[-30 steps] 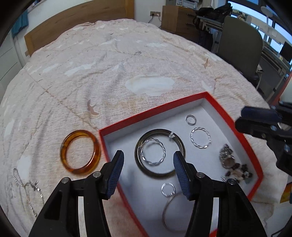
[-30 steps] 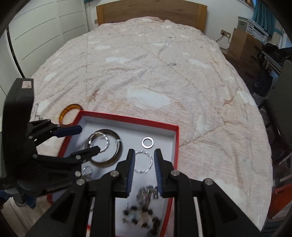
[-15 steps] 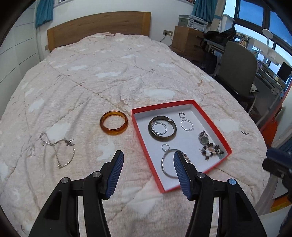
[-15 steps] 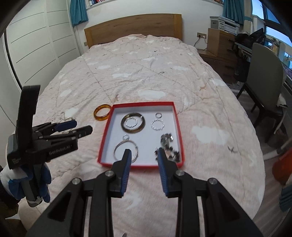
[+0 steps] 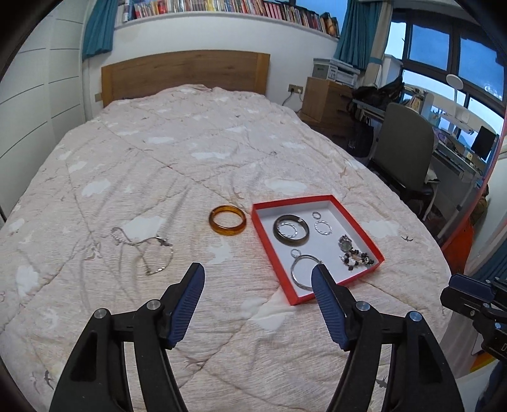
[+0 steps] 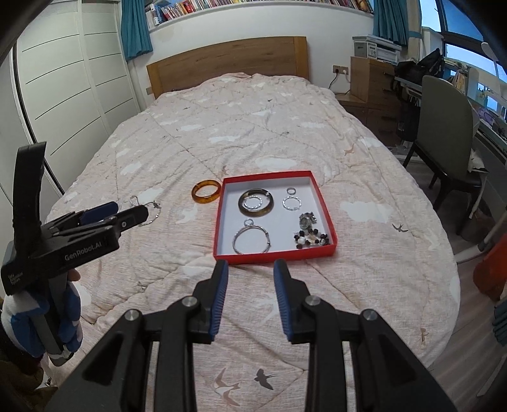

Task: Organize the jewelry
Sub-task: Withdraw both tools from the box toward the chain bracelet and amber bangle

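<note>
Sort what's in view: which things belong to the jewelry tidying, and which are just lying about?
Job:
red shallow cardboard box
amber translucent bangle
silver chain necklace
dark bangle in the box
beaded bracelet in the box

Lying about:
grey office chair
wooden headboard
bookshelf

I'm in a home bedroom: a bed [image 5: 177,164] with a wooden headboard [image 5: 185,74] fills the middle, books [image 5: 221,6] line a far shelf, and a chair [image 5: 404,152] at a desk [image 5: 456,158] sits right.
</note>
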`<state>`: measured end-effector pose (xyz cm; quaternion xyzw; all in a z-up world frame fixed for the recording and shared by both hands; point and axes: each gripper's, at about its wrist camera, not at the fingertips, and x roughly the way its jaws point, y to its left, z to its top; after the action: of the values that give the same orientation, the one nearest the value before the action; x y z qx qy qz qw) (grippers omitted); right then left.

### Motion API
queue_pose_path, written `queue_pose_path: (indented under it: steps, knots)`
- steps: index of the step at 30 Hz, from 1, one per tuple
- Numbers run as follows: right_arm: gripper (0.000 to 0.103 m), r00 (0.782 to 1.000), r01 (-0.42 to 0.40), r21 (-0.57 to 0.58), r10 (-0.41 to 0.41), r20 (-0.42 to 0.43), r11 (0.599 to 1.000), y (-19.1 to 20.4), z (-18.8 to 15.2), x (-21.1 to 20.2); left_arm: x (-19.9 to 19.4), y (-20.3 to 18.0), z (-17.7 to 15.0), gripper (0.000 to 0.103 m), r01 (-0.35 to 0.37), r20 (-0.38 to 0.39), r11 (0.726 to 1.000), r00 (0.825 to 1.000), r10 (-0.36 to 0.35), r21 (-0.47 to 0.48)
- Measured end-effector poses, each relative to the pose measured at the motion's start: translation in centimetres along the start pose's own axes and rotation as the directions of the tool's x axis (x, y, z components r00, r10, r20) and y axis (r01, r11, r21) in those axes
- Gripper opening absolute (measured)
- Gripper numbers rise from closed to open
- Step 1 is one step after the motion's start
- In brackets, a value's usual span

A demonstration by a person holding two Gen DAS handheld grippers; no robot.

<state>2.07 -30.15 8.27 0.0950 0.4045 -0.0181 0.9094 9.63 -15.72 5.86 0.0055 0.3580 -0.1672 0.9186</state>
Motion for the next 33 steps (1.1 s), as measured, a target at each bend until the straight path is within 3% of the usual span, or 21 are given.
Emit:
queue_pose_path:
  steps: [6, 15, 23, 33]
  knots:
    - [0.029, 1.0, 0.003, -0.043, -0.004, -0.009, 0.999, 3.1, -0.2, 0.1, -2.3, 2.6, -1.2, 0.069, -0.005, 0.057, 0.999, 0.998, 0.007, -0.035]
    - [0.029, 0.999, -0.034, -0.095, 0.035, 0.005, 0.995, 6.1, -0.7, 0.2, -3.7, 5.7, -2.7, 0.073, -0.018, 0.047, 0.997, 0.999, 0.022, -0.072]
    - [0.029, 0.995, -0.088, -0.079, 0.092, 0.036, 0.993, 6.0, -0.9, 0.6, -5.6, 8.1, -4.1, 0.077, -0.102, 0.06, 0.99, 0.992, 0.109, -0.102]
    - [0.029, 0.99, -0.139, -0.026, 0.139, 0.011, 0.99, 5.1, -2.0, 3.0, -6.2, 11.7, -7.6, 0.078, -0.214, -0.043, 0.964, 0.977, 0.21, -0.156]
